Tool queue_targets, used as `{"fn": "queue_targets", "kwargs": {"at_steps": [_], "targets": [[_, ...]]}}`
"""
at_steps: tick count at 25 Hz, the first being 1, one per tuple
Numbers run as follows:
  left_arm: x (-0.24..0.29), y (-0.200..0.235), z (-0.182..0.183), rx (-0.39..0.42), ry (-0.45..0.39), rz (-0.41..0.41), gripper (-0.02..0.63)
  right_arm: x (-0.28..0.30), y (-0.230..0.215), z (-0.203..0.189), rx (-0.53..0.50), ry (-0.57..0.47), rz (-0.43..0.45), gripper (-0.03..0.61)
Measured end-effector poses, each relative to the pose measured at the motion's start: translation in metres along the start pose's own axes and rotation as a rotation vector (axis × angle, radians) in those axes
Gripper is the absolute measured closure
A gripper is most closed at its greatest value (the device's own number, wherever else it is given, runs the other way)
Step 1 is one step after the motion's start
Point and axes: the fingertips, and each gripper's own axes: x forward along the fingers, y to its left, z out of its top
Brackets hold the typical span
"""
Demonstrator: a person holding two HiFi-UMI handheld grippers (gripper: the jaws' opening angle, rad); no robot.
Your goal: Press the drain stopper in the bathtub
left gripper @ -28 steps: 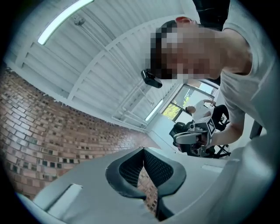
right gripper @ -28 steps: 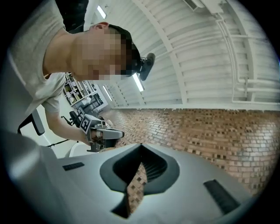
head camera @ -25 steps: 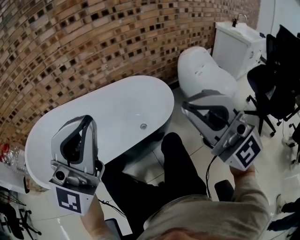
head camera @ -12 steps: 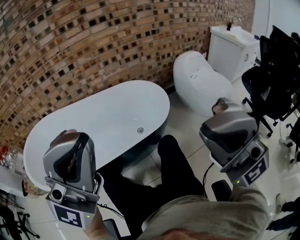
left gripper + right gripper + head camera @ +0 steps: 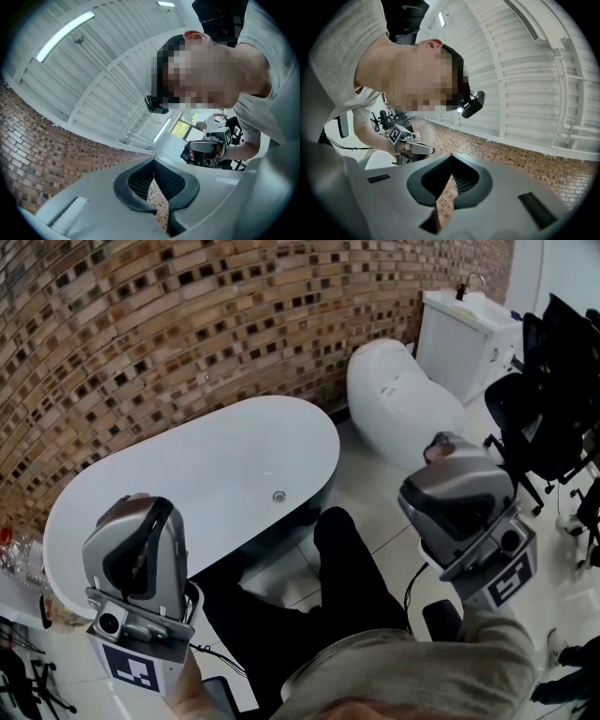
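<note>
The white oval bathtub stands against the brick wall, and its small round metal drain stopper sits in the tub floor near the right end. My left gripper is held low over the tub's near left rim, well apart from the stopper. My right gripper is held off to the right above the floor tiles, away from the tub. Both point up at the ceiling: the left gripper and the right gripper have their tips together with nothing between them.
A white toilet with its cistern stands right of the tub. A black office chair fills the far right. The person's dark trouser leg reaches toward the tub's near side. Clear bottles lie at the left edge.
My right gripper has swung from lying sideways to pointing upward and dropped slightly. My left gripper has sunk a little lower and to the left. The stopper is untouched.
</note>
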Motion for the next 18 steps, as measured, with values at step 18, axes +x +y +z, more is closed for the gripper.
{"fn": "queue_targets", "kwargs": {"at_steps": [18], "targets": [[0.0013, -0.0029, -0.0071, -0.004, 0.016, -0.009, 0.62, -0.0037, 0.002, -0.0076, 0.002, 0.02, 0.003, 0.569]]}}
